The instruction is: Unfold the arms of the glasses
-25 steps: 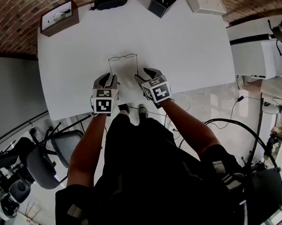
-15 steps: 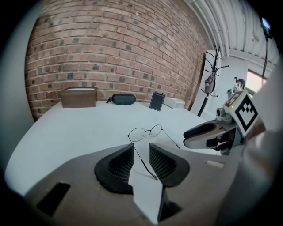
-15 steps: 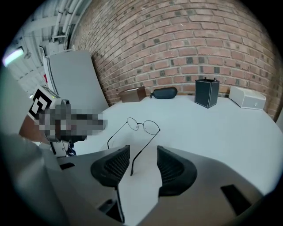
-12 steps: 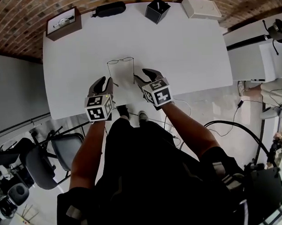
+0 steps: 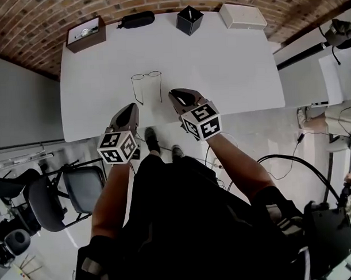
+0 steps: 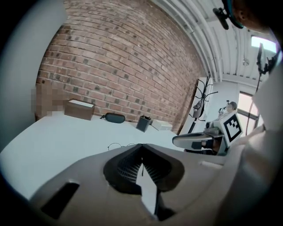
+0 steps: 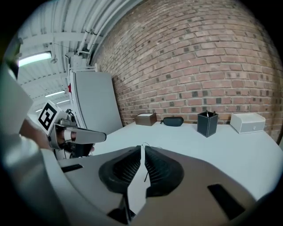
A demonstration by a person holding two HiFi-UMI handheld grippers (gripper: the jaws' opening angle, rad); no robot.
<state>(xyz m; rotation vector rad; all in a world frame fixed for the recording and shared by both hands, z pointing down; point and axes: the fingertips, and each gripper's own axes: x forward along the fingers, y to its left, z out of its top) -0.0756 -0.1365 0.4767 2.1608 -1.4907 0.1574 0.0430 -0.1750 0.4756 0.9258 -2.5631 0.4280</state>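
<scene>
Both hands tilt their tools slightly downward above the smooth white table's [image 5: 218, 54] near edge. The left gripper [image 5: 130, 107] and right gripper [image 5: 173, 95] have just clenched, both empty. Thin round wire glasses [image 5: 139, 78] lie just beyond them, arms spread.

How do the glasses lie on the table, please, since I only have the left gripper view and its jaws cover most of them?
Observer: The head view shows the glasses flat on the white table, both arms unfolded and pointing towards the person.
Operator: Thank you; is either gripper touching them?
Observer: No; the left gripper and right gripper are both clear of them, on the person's side.
Operator: And the right gripper's jaws?
Observer: Both pairs have just been closing; the right gripper view shows its jaws almost together with nothing between them.
</scene>
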